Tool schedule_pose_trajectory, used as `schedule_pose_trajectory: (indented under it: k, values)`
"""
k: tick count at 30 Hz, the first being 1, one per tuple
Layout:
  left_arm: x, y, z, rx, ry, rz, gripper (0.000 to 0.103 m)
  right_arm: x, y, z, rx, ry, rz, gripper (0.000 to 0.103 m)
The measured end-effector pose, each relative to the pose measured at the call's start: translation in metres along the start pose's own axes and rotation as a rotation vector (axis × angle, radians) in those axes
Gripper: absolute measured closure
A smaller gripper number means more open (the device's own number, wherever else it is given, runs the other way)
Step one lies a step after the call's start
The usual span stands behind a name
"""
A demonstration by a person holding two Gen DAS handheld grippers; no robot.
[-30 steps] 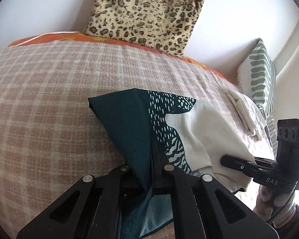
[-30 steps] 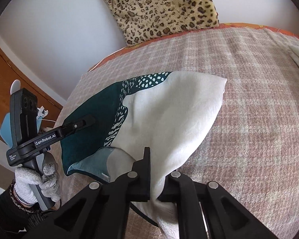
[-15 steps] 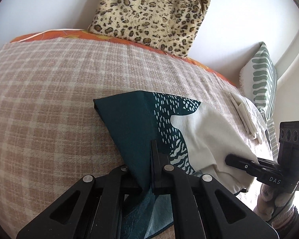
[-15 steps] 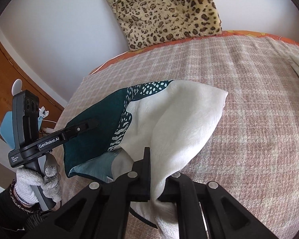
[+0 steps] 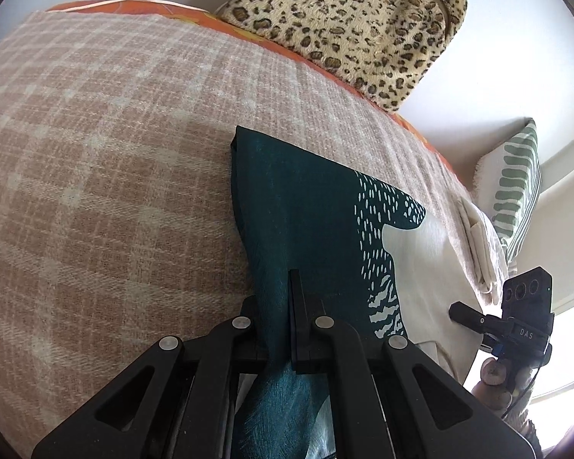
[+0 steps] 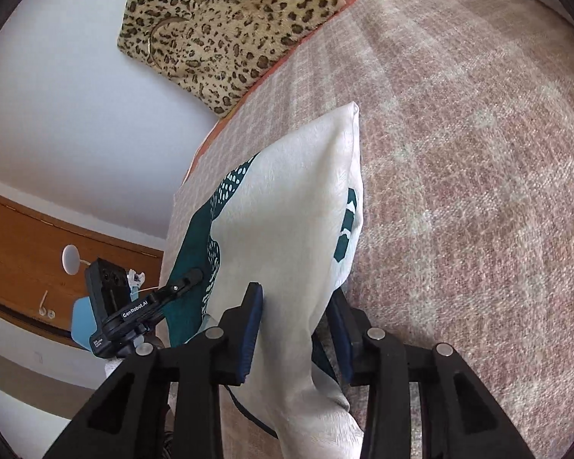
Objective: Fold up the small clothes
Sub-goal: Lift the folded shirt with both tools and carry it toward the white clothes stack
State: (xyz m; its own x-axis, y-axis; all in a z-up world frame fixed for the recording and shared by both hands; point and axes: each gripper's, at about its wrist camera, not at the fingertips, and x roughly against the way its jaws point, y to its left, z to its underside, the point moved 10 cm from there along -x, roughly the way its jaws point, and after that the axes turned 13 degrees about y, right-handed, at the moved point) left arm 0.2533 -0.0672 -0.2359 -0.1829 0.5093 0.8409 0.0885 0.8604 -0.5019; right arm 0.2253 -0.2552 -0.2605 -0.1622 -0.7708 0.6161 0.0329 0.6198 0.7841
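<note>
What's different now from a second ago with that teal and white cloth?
The right gripper has just been opening: its fingers stand apart, the white end of the cloth loose between them. The left gripper stays clamped on the teal end. The cloth remains on the checked blanket.

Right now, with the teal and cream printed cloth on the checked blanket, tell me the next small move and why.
Probably open the left gripper too. It is shut on the cloth's teal edge, while the right gripper's jaws have just been opening, with cream fabric between them. The fold already lies on the blanket.
</note>
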Motion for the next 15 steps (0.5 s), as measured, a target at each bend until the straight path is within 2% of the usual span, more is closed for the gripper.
schedule_pose_trajectory:
  k: [1, 3, 4, 6, 8, 10, 12, 15]
  values:
    - [0.0, 0.0, -0.001, -0.001, -0.001, -0.002, 0.1, -0.007, 0.003, -0.001, 0.015, 0.008, 0.001, 0.081]
    - [-0.001, -0.001, -0.003, -0.001, -0.004, -0.008, 0.1, -0.018, 0.007, -0.002, 0.036, 0.008, 0.032, 0.097]
    - [0.0, -0.001, -0.004, -0.003, -0.007, -0.014, 0.1, -0.02, 0.009, -0.004, 0.045, 0.004, 0.07, 0.1]
    - [0.002, -0.004, -0.006, -0.024, -0.022, -0.039, 0.1, -0.019, 0.018, -0.007, 0.103, -0.007, 0.167, 0.101]
    - [0.009, -0.009, -0.007, -0.053, -0.045, -0.058, 0.1, -0.016, 0.035, -0.008, 0.213, -0.031, 0.29, 0.102]
    - [0.017, -0.016, -0.01, -0.082, -0.072, -0.067, 0.1, -0.011, 0.054, -0.008, 0.297, -0.057, 0.363, 0.102]
    - [0.027, -0.023, -0.012, -0.11, -0.1, -0.076, 0.1, -0.005, 0.07, -0.008, 0.352, -0.084, 0.396, 0.102]
    - [0.04, -0.033, -0.014, -0.137, -0.134, -0.076, 0.1, 0.004, 0.084, -0.007, 0.381, -0.111, 0.39, 0.102]
